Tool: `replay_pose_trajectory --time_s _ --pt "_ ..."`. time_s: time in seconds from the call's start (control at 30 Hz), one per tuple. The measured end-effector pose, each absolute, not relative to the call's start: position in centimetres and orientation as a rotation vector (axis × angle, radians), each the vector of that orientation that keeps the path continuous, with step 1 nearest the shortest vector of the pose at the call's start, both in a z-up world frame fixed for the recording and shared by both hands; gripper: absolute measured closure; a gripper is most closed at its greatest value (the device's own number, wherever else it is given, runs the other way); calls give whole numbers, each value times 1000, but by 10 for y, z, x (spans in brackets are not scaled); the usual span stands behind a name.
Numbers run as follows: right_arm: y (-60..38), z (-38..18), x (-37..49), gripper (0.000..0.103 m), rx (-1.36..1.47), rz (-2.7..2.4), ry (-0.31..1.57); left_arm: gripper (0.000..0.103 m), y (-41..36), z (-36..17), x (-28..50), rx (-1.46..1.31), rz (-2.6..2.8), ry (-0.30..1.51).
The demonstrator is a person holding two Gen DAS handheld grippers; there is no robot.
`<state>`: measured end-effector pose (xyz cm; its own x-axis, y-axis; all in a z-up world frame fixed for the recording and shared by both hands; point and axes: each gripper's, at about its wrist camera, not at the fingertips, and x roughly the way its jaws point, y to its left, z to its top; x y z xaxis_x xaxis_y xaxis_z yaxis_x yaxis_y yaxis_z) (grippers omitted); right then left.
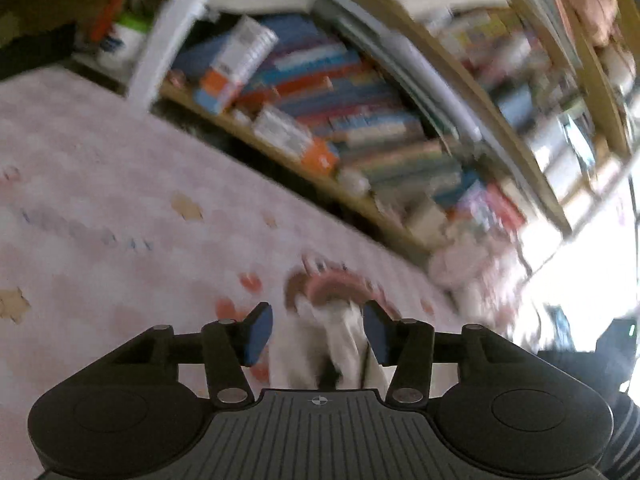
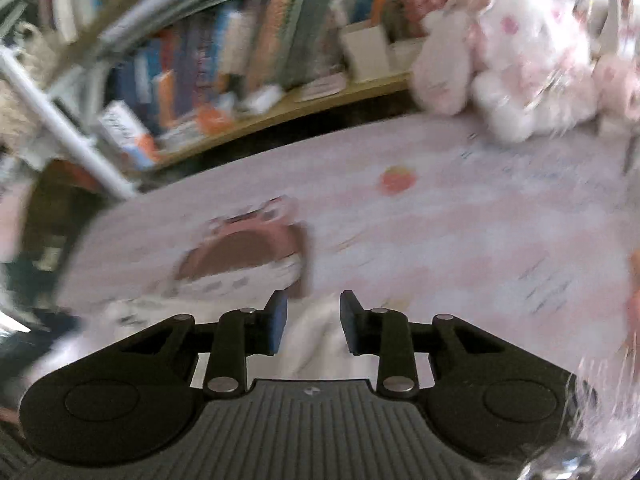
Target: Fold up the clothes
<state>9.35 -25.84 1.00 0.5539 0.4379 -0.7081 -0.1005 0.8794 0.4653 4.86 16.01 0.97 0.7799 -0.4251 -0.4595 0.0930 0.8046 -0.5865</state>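
Bookshelves point(image 1: 360, 120) and a plush toy point(image 2: 520, 52) edge the pink bedsheet point(image 1: 100, 184); both tongs gape around white garment point(image 2: 316, 332).

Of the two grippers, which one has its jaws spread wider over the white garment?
The left gripper: its blue pads stand well apart either side of the bunched white garment. The right gripper shows a narrower gap over the same white cloth.

I see soft white cloth garment point(image 2: 320, 328), matt pink sheet point(image 1: 100, 184), fluffy plush toy point(image 2: 528, 60), wood shelf point(image 1: 280, 160) w/ paper books point(image 1: 340, 92).
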Motion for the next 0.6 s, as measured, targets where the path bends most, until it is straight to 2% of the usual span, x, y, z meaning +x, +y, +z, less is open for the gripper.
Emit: replay_pose_trajectory --time_s 0.13,0.2,0.23,0.3,0.33,0.37,0.5,0.6 --pt "-241 -8 79 75 417 294 1001 55 145 -1 52 -560 -329 667" --pt "-239 -21 77 92 417 251 1009 55 141 -4 54 -563 -340 678" --pt "-241 -25 76 97 437 236 1001 55 139 -5 55 -561 -347 684" --pt "-246 -29 74 101 488 212 982 69 134 -9 58 -563 -353 700" --pt "-248 -31 75 102 498 198 975 90 132 -12 59 -573 -356 716" --pt "-250 -33 75 102 501 180 970 94 132 -11 58 -606 -368 714" --pt "-259 -43 72 102 530 172 986 96 144 2 41 -823 -432 642" --pt "-258 -44 69 102 511 182 986 96 161 -28 45 -979 -317 727"
